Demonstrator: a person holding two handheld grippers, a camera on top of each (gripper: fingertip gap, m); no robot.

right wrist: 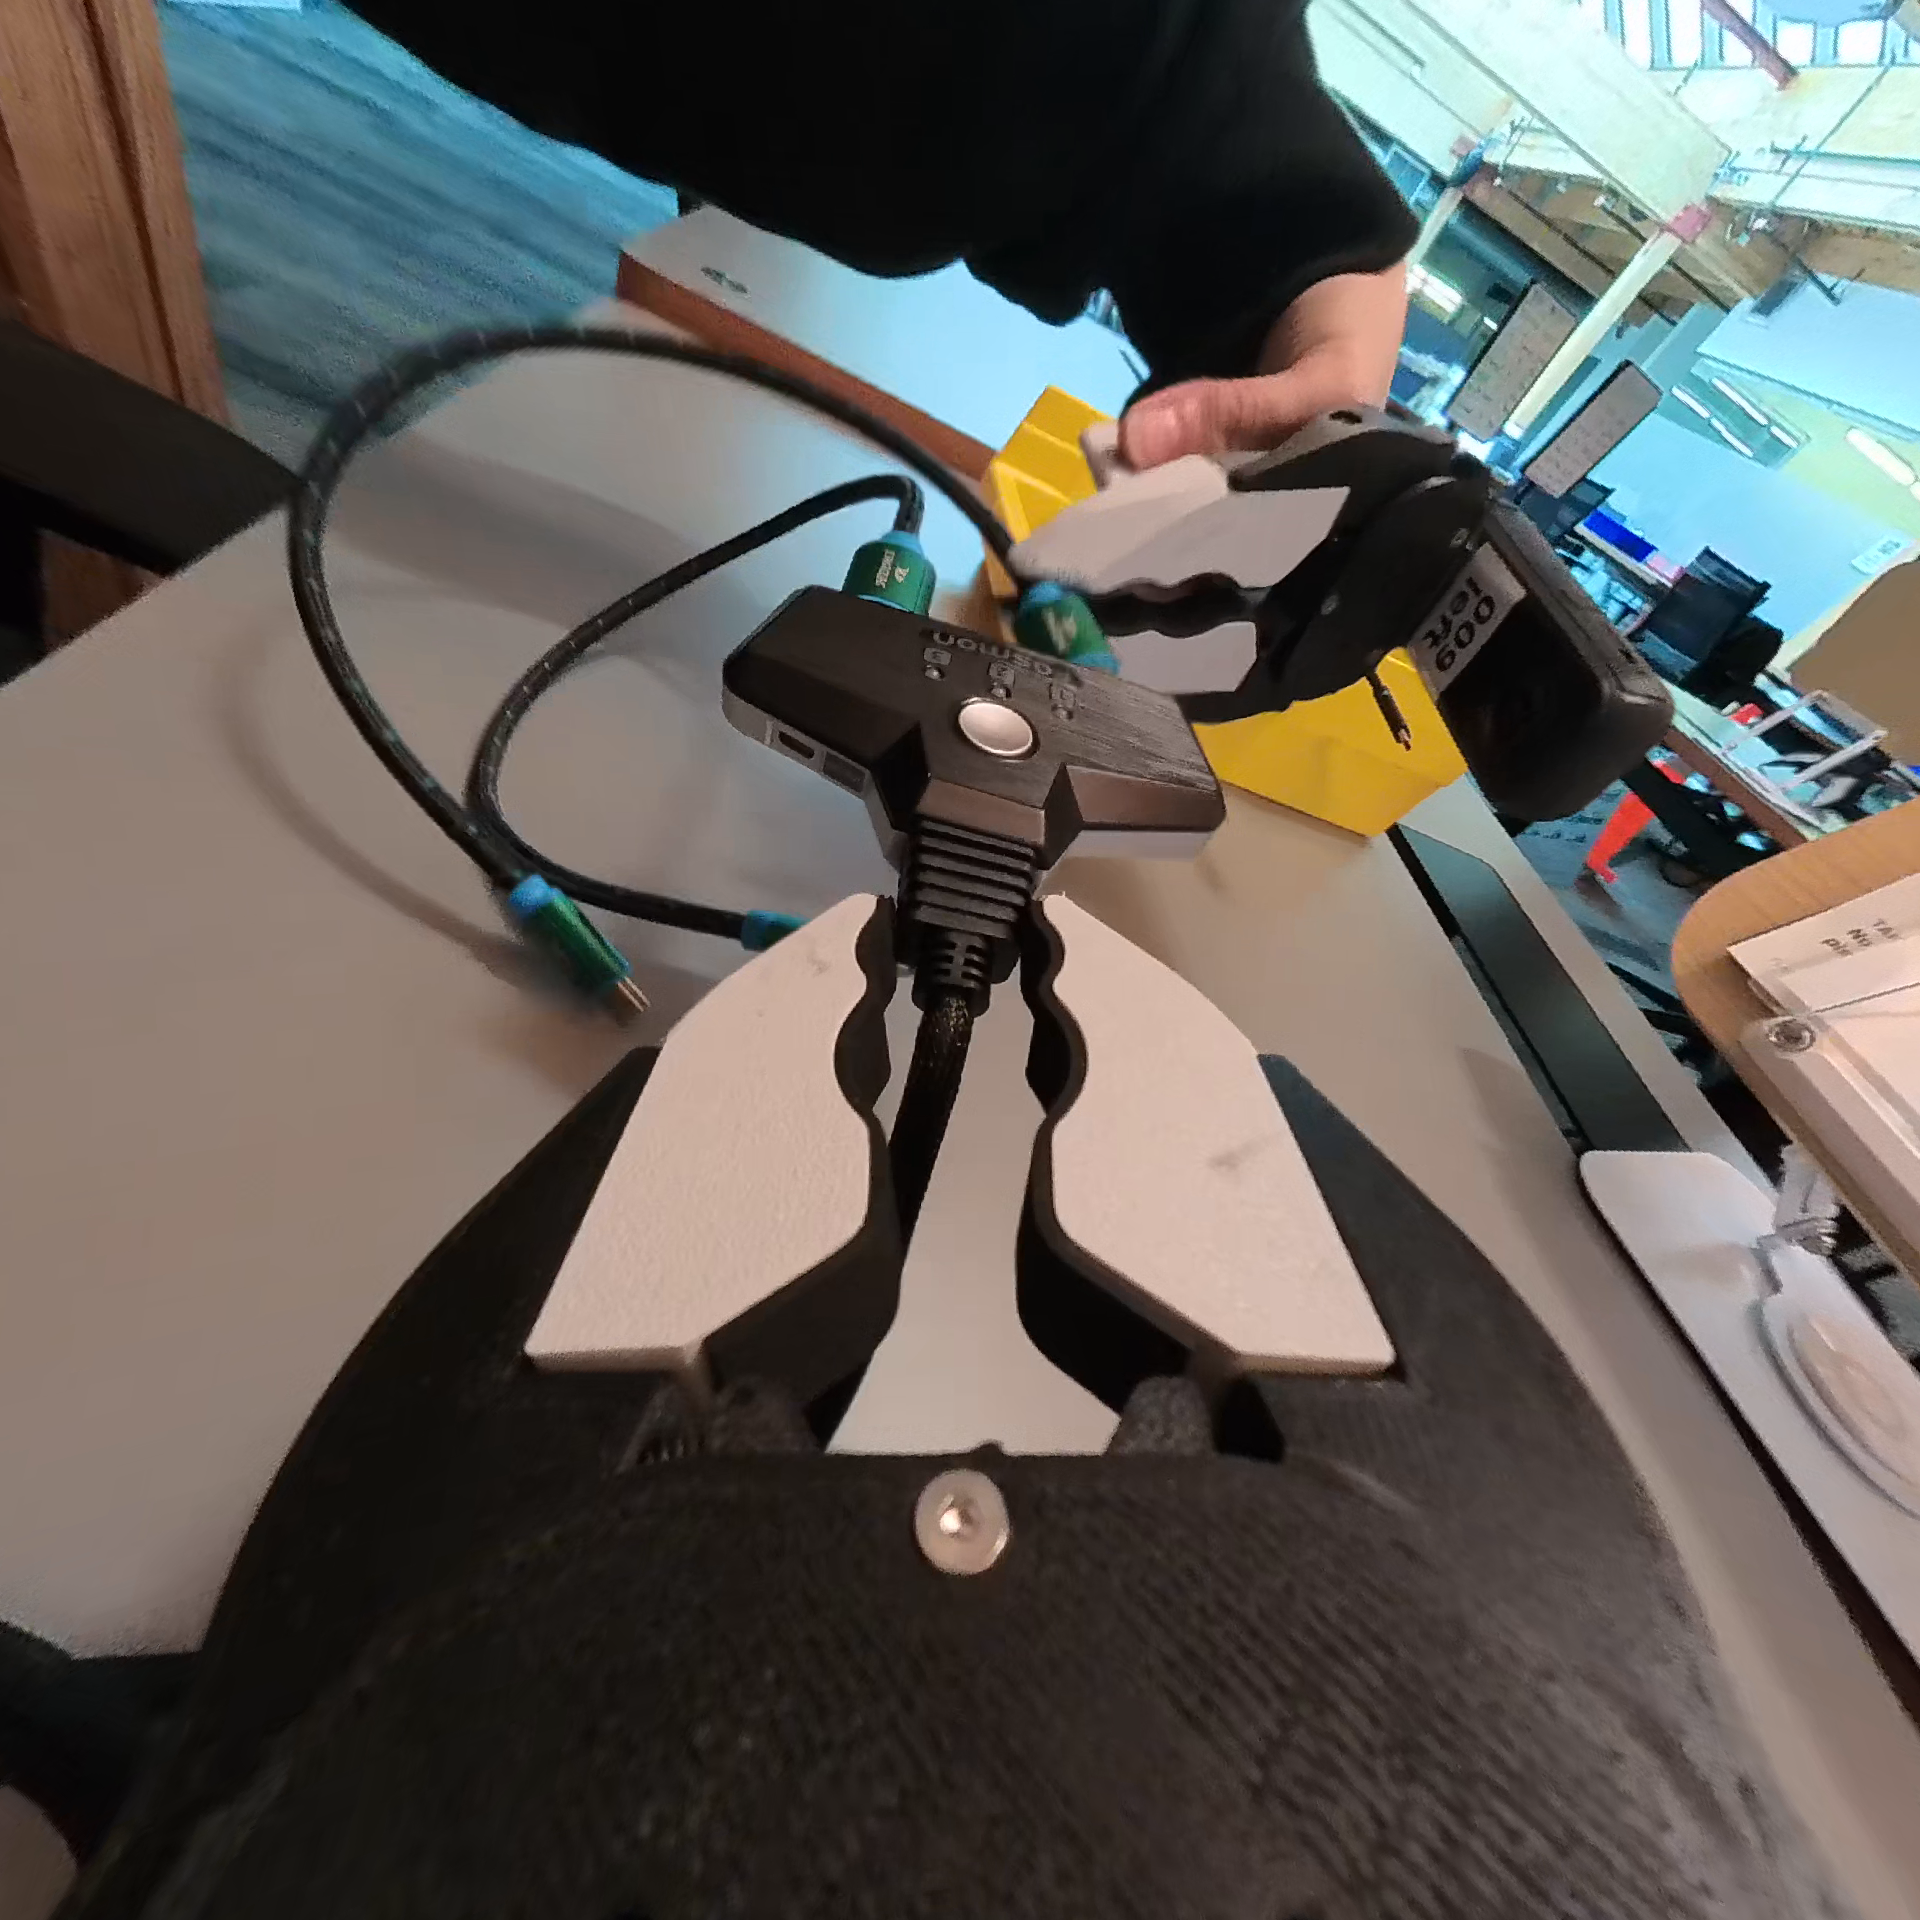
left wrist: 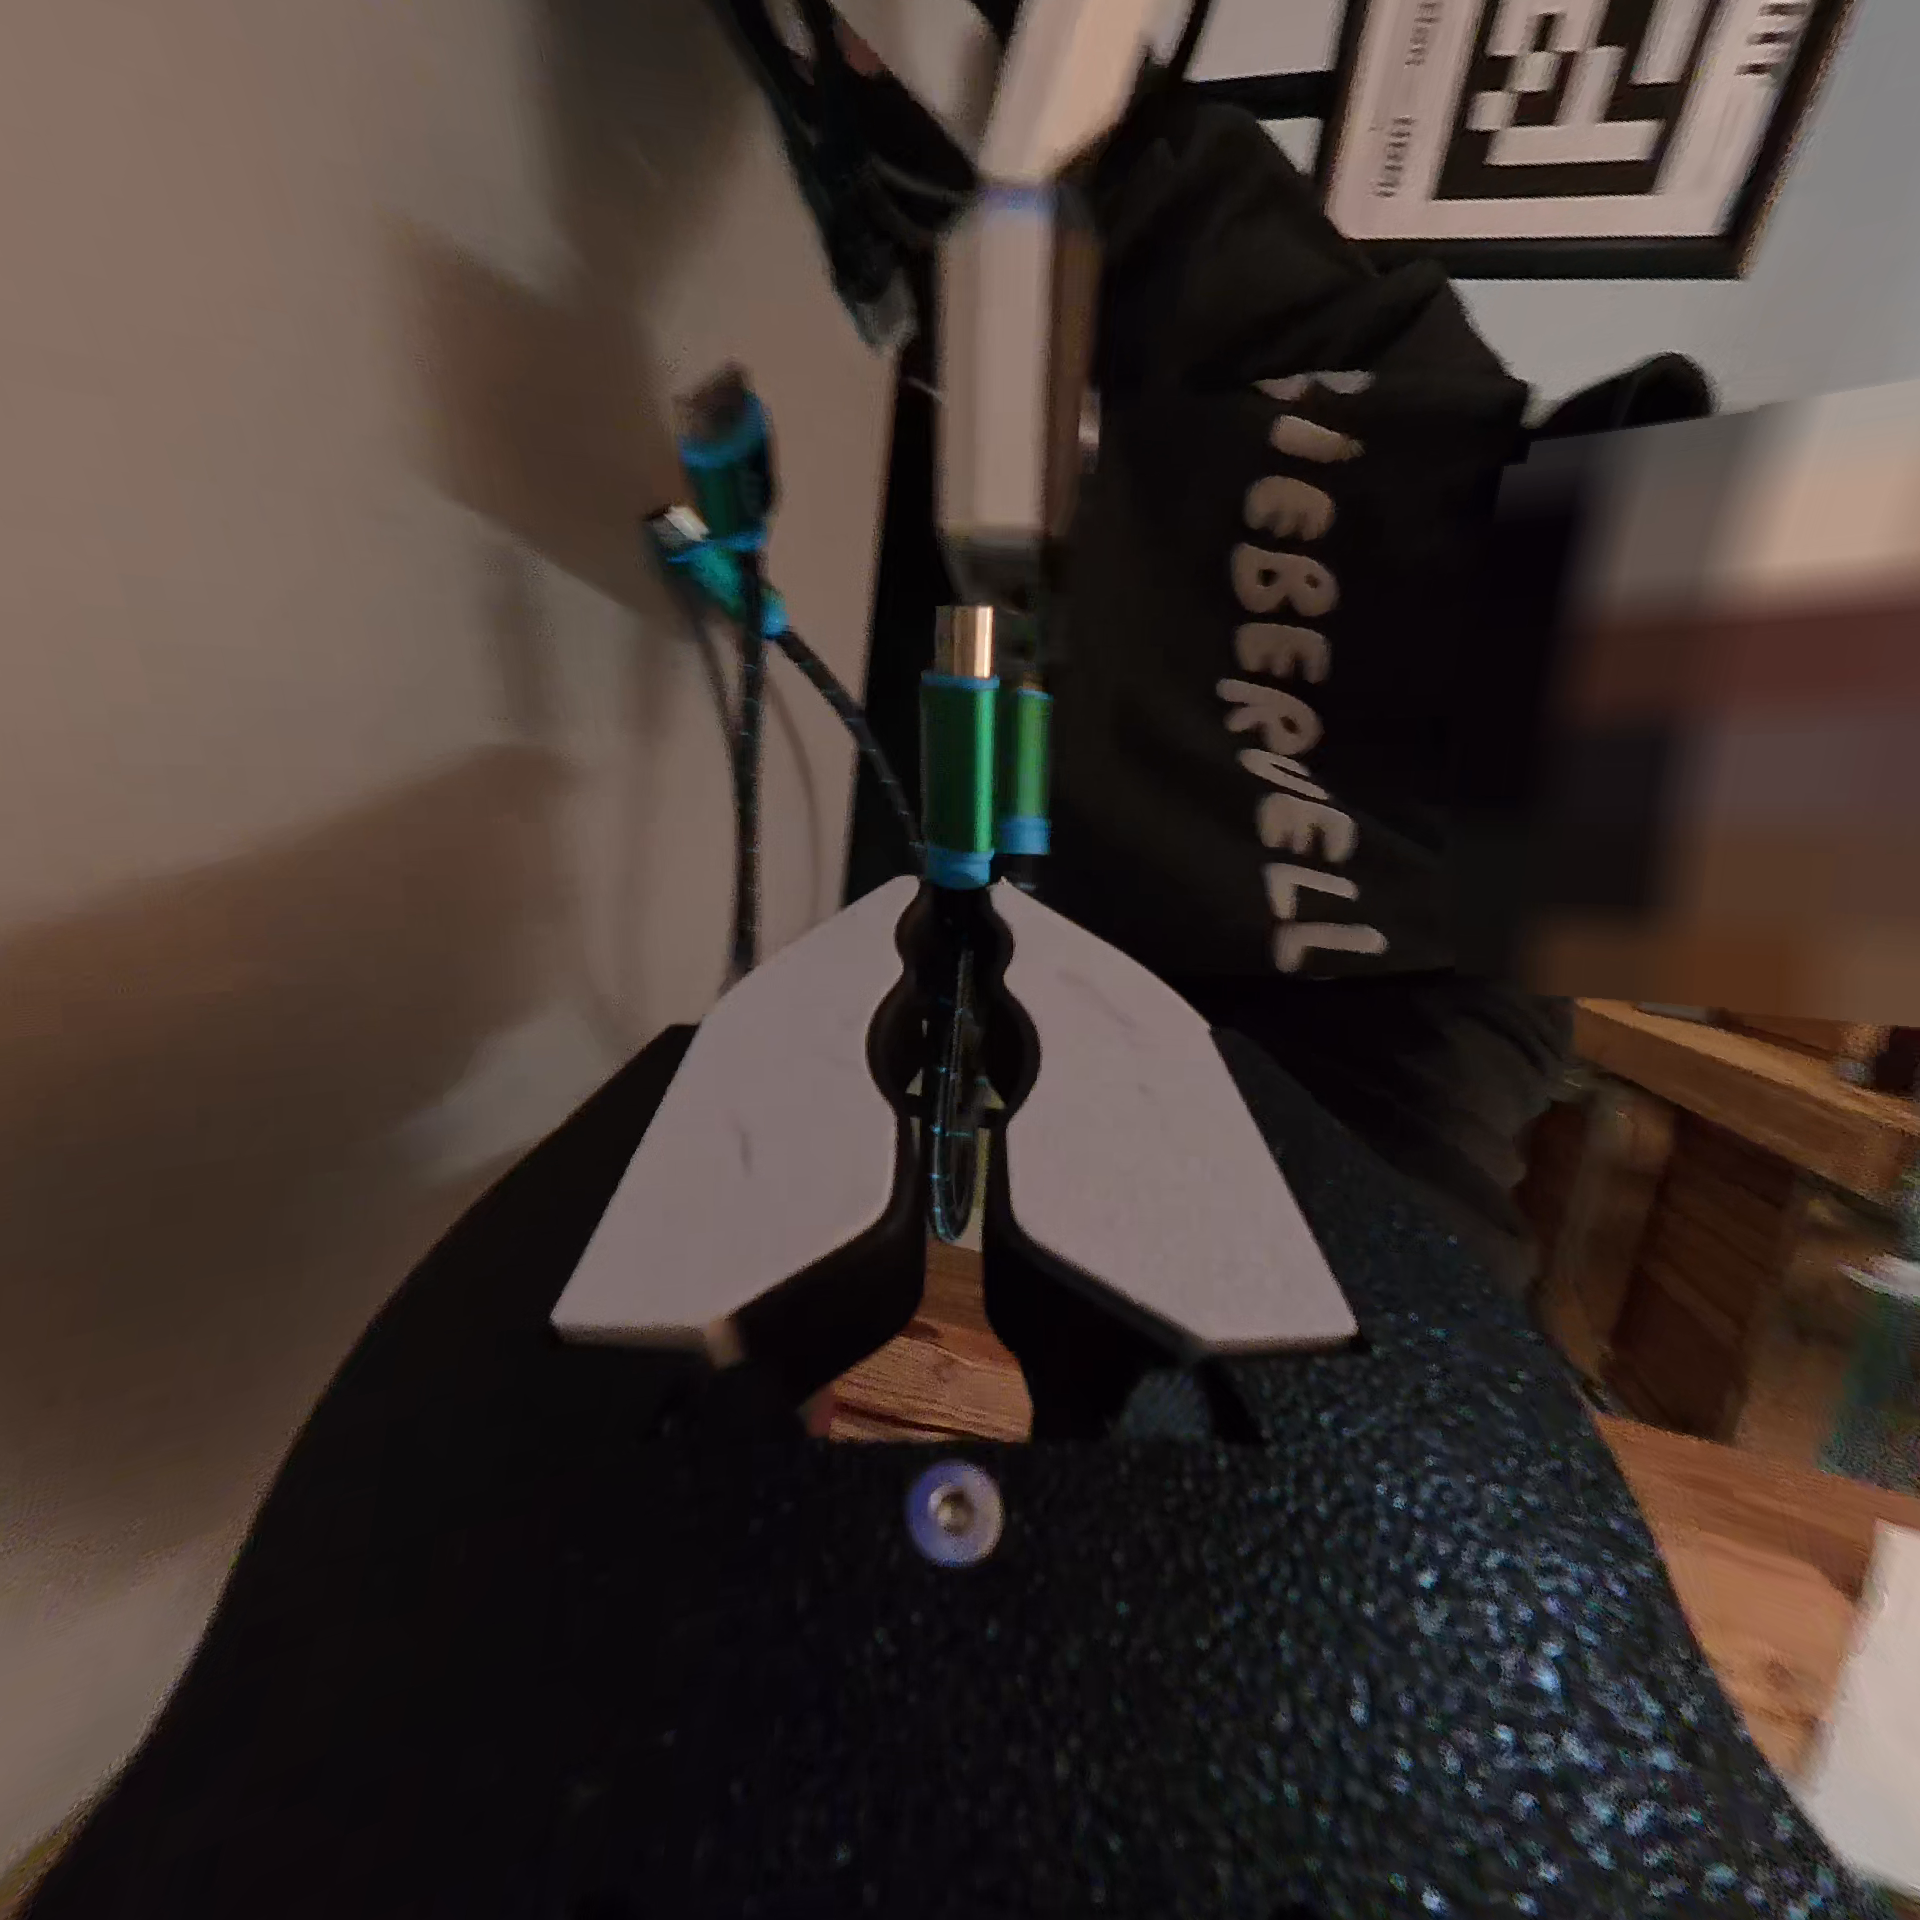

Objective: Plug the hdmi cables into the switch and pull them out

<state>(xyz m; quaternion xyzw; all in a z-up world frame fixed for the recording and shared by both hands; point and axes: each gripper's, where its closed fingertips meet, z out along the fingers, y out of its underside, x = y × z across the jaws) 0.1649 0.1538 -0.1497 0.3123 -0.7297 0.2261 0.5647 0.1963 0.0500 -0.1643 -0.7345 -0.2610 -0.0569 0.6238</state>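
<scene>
My right gripper is shut on the ribbed cable collar of the black HDMI switch and holds it above the grey table. One green HDMI plug sits in the switch's far side. My left gripper is shut on the braided cable just behind a second green plug. That plug's bare metal tip is just short of the switch, which shows edge-on. The left gripper also shows in the right wrist view, beside the switch's far edge.
The cables' free ends lie on the table at the left. A yellow bin stands behind the switch. A person's hand holds the left gripper. A wooden board with papers is at the right.
</scene>
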